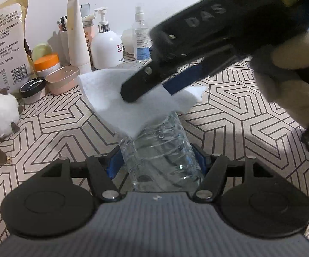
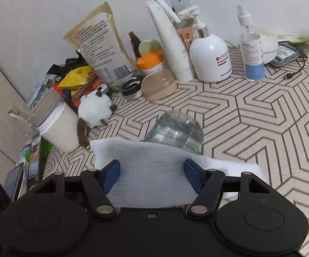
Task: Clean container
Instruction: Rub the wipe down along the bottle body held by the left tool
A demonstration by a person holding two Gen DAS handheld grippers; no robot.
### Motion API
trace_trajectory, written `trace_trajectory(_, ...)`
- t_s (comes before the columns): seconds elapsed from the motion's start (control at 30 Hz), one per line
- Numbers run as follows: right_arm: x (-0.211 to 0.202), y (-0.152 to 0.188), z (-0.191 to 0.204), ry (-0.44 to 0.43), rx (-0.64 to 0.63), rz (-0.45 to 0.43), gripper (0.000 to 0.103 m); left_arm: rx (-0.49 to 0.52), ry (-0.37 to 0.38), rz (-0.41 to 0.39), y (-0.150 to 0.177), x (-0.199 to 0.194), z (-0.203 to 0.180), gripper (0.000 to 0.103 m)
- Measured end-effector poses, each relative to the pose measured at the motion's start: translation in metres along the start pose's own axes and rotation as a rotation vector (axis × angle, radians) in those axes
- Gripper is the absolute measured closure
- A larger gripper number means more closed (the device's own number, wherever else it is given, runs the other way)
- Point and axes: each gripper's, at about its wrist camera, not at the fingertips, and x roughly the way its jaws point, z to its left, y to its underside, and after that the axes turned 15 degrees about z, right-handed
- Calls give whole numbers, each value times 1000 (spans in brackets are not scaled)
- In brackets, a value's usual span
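Observation:
A clear plastic container [image 1: 163, 154] lies tilted, its near end clamped between the blue pads of my left gripper [image 1: 156, 160]. A white paper towel [image 1: 107, 98] is draped over its far part. My right gripper [image 1: 150, 94] comes in from the upper right, its fingers set over the towel on either side of the covered container. In the right wrist view the towel [image 2: 150, 150] bulges between the wide-set blue pads of the right gripper [image 2: 152, 171]. The container's bare end [image 2: 176, 132] pokes out beyond it.
Along the wall stand a printed bag [image 1: 2, 42], a white pump bottle [image 1: 106, 47], a spray bottle [image 1: 141, 40], jars and tubes. A plush cat [image 2: 94, 109], a white cup [image 2: 58, 128] and a phone [image 2: 15, 182] sit left. A cable [image 2: 293, 72] lies on the patterned surface [image 2: 261, 128].

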Motion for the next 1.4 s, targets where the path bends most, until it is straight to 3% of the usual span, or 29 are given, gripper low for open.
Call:
trace_trajectory(0.37,-2,29,19,-15,-29,55,30,1,-8,-2,-3,2,-1,38)
trace_trajectory(0.73,11,19,17,2,-44,48,20,19,2,-5,1,0,8,36)
trace_trajectory(1.13,20,0,-19,-132,72,60,20,15,-14,-6,0,0,3,36)
trace_trajectory(1.4,34,-21,-30,-134,91,52,20,10,-8,-3,-1,1,5,36)
